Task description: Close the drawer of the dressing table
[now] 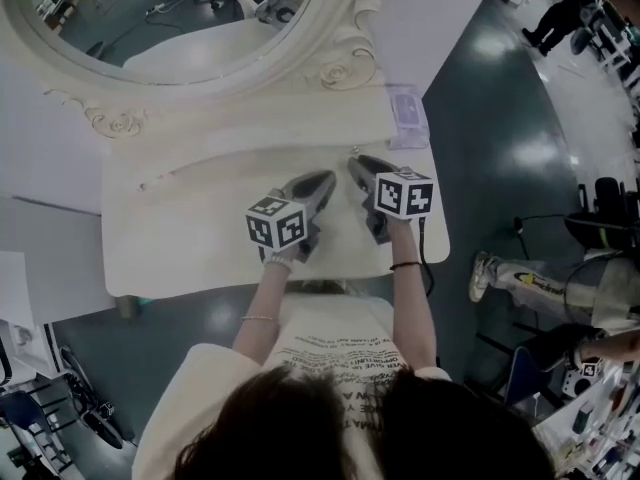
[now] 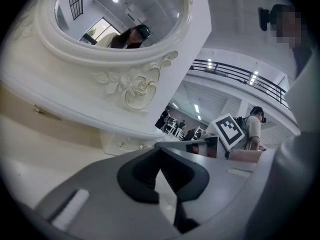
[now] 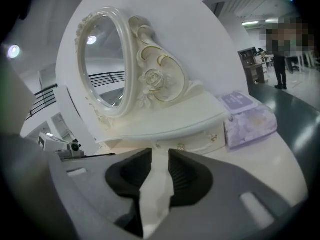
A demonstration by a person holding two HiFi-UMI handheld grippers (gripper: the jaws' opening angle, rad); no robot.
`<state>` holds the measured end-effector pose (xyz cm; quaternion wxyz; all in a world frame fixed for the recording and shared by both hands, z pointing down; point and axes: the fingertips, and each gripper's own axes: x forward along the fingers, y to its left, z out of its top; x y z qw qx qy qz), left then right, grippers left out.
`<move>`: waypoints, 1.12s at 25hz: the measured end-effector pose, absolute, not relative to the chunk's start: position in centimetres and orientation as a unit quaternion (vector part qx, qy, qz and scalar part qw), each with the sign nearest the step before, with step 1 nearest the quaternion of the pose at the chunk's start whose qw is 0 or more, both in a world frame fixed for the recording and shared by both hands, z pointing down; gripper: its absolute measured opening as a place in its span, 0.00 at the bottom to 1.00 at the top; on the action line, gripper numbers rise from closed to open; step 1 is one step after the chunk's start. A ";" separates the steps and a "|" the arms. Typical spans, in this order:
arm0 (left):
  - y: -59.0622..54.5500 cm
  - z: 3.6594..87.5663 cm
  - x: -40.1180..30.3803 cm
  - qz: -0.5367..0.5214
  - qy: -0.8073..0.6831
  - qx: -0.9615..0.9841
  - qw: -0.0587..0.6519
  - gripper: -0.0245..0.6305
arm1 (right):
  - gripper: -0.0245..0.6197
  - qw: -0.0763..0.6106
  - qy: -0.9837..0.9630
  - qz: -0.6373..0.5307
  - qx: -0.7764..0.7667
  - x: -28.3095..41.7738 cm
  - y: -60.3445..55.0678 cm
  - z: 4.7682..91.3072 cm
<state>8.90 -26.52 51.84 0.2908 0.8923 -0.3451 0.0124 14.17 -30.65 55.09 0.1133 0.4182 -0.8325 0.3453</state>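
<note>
The white dressing table [image 1: 180, 238] carries an oval mirror [image 1: 180, 18] on a raised shelf. Low drawer fronts with small gold knobs [image 3: 200, 140] sit under that shelf and look flush with it; they also show in the left gripper view [image 2: 125, 143]. Both grippers hover side by side over the tabletop, pointing toward the shelf. My left gripper [image 1: 328, 178] [image 2: 159, 151] has its tips together and holds nothing. On my right gripper [image 1: 355, 163] [image 3: 160, 156] the jaws stand a narrow gap apart, with only the white tabletop showing through.
A purple tissue box [image 1: 407, 116] [image 3: 250, 116] lies at the table's right end beside the shelf. Dark floor surrounds the table. A seated person's leg and shoe [image 1: 520, 278] are to the right, with chairs and other people farther off.
</note>
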 end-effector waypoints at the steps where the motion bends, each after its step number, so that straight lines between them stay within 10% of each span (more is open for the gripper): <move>1: -26.2 51.6 9.0 0.012 -0.342 0.895 0.287 0.04 | 0.21 0.115 -0.839 0.335 0.414 14.0 -30.4 54.6; 28: -23.0 46.7 8.6 0.014 -0.301 0.931 0.206 0.04 | 0.04 0.036 -0.879 0.258 0.399 13.0 -25.6 47.6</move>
